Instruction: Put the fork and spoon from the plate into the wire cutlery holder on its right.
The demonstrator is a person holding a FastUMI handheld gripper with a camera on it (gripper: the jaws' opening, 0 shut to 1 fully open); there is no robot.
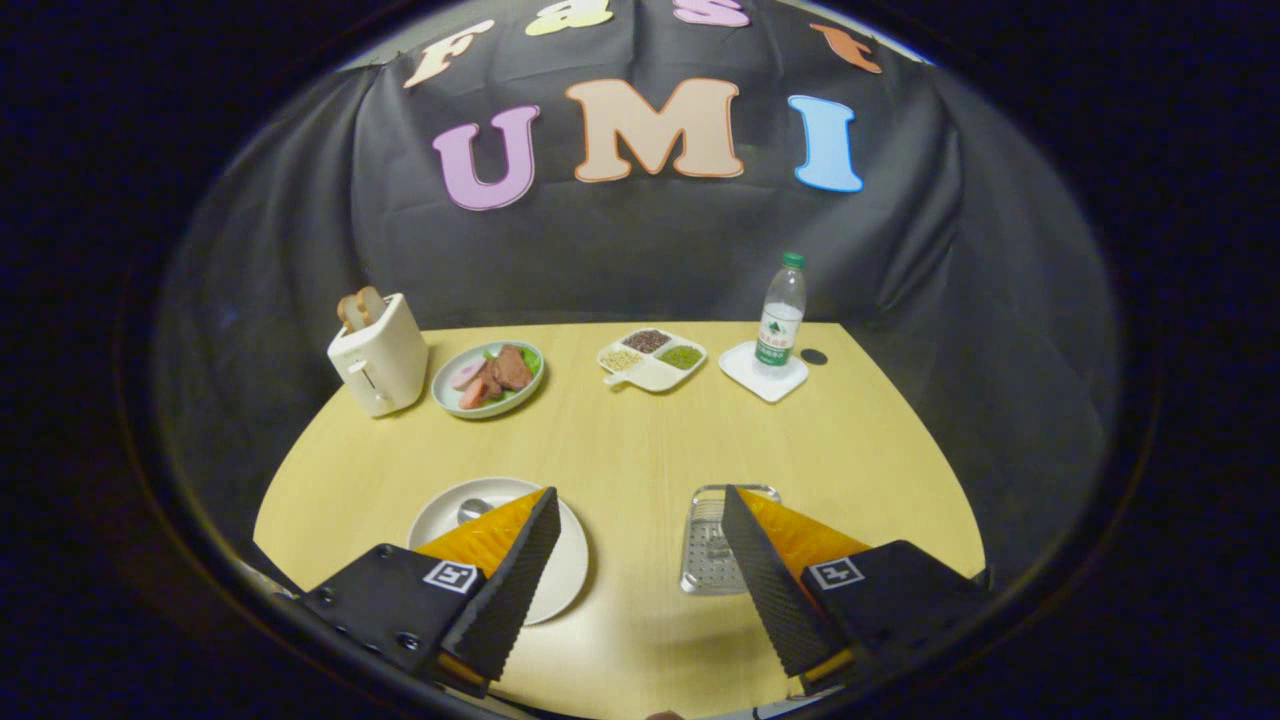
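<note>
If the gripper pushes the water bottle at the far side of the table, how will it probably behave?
The water bottle is tall and narrow and stands upright on a small white coaster, so a high push would probably tip it. It looks like clear plastic, likely smooth and a bit slippery. The open gripper is far from it.

On the surface (620,440) stand two plates (450,510) (488,380), one toaster (378,355), one divided dish (652,360), one bottle (781,315), one wire cutlery holder (705,545) and one spoon (472,510).

Tongs (640,505), spread wide, with ribbed pads, square markers, screws.
</note>
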